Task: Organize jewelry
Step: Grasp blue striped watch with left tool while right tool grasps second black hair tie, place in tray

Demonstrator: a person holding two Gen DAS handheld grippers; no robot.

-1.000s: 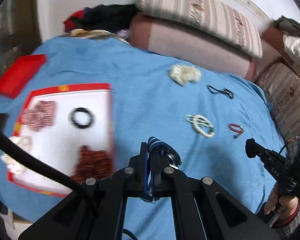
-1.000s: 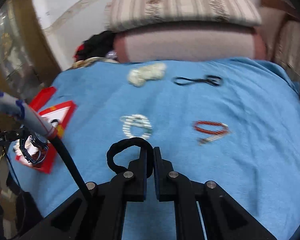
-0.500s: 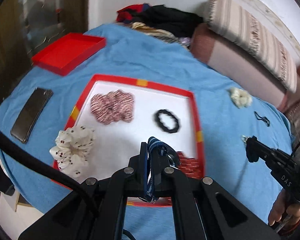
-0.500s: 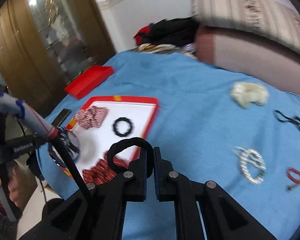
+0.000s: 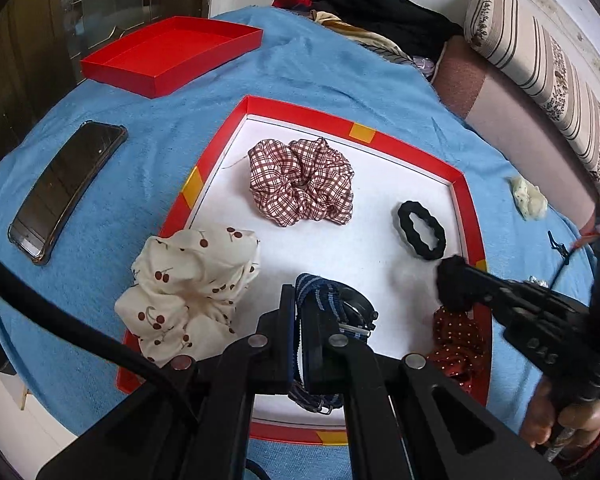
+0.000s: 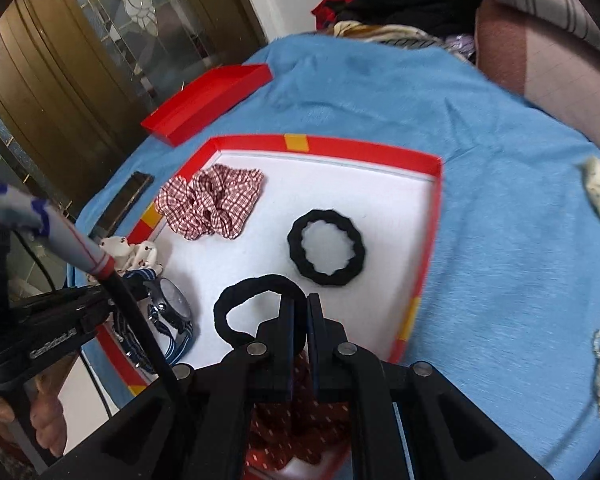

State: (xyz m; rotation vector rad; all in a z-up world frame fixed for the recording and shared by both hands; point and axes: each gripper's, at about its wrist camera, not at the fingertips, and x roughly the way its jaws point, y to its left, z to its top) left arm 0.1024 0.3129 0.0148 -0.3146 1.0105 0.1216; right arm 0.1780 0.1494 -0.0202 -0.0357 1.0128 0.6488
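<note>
Your left tool [image 5: 300, 312] is clamped on the blue-striped watch [image 5: 332, 304] low over the red-rimmed white tray [image 5: 466, 200], your right tool [image 6: 298, 312], lettered "GenRobot.AI" only on its partner, pinches a black hair tie [image 6: 236, 304] beside it, both having swung in from the blue bedspread [image 6: 500, 160].

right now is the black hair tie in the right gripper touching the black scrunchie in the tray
Apart. The right wrist view shows white tray floor between the black hair tie, held in the right gripper, and the black scrunchie.
</note>
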